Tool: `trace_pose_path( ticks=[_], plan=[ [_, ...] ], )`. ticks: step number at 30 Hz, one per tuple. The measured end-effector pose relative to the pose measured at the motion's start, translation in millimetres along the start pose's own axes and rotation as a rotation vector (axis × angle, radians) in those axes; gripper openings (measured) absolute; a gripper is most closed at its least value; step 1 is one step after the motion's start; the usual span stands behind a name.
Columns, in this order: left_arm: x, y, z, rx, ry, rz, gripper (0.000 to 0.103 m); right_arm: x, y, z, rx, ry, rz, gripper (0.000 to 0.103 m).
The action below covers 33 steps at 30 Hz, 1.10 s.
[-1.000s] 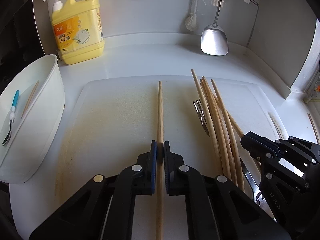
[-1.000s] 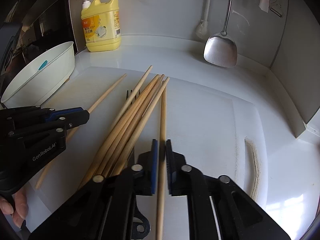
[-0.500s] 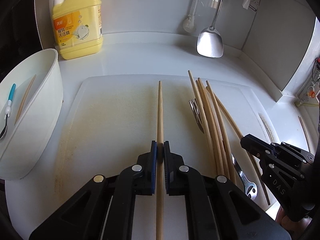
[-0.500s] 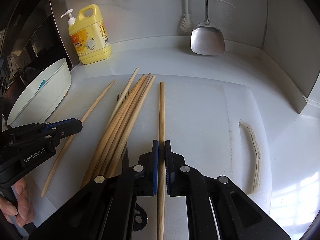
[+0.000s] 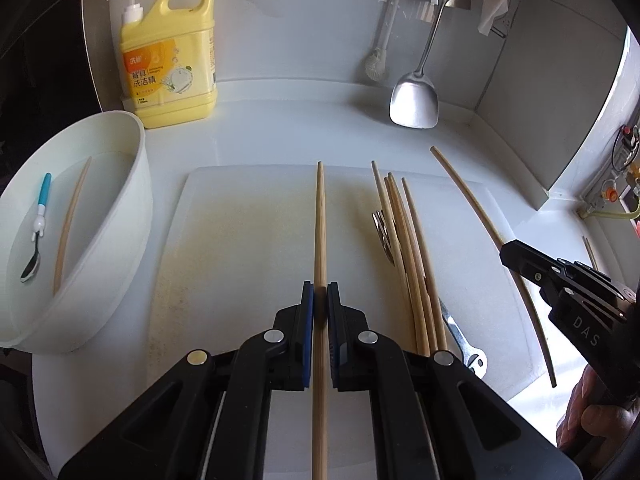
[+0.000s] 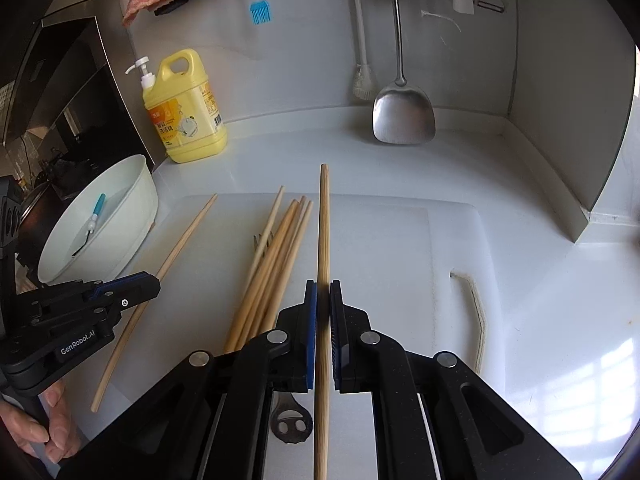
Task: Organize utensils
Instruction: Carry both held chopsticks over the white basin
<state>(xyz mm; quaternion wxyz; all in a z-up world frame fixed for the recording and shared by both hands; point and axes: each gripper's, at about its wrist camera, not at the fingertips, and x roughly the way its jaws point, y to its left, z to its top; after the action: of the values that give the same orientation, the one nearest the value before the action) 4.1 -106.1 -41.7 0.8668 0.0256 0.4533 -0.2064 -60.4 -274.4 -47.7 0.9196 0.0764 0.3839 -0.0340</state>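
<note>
- The left gripper [image 5: 320, 294] clamps one chopstick [image 5: 320, 224] between its jaws, above the cutting board [image 5: 240, 248].
- The right gripper [image 6: 323, 292] pinches another chopstick [image 6: 323, 220] the same way.
- A loose chopstick bundle [image 5: 404, 248] lies across a fork [image 5: 382, 232] on the board, between the two grippers.
- To the left, a white bowl [image 5: 132, 184] holds a spoon [image 5: 36, 232]; a detergent bottle [image 5: 172, 64] and a spatula [image 5: 414, 96] stand behind.

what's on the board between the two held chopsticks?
A loose bundle of chopsticks lying over a metal fork. The right wrist view shows it between the left chopstick and the right chopstick.
</note>
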Motion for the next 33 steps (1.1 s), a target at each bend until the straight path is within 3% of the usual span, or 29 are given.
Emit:
trace_pose_path(
  ticks=[10,18,25,33],
  plan=[
    [-75.8,41.1,30.4,-0.108,-0.08,0.047,0.007,-40.8,58.4,49.4,-0.108,-0.066,0.111,0.006],
    [-121.5,129.7,40.4,-0.204,-0.141,0.146,0.007,-31.3,152.6,86.1,-0.186,-0.07,0.246,0.006],
    [-124.3,223.8,48.8,-0.208,-0.141,0.166,0.007,11.3,236.4,105.4,-0.154,-0.057,0.25,0.006],
    [-92.1,287.2,55.6,-0.188,-0.087,0.152,0.007,73.4,292.5,113.3,-0.069,0.003,0.229,0.006]
  ],
)
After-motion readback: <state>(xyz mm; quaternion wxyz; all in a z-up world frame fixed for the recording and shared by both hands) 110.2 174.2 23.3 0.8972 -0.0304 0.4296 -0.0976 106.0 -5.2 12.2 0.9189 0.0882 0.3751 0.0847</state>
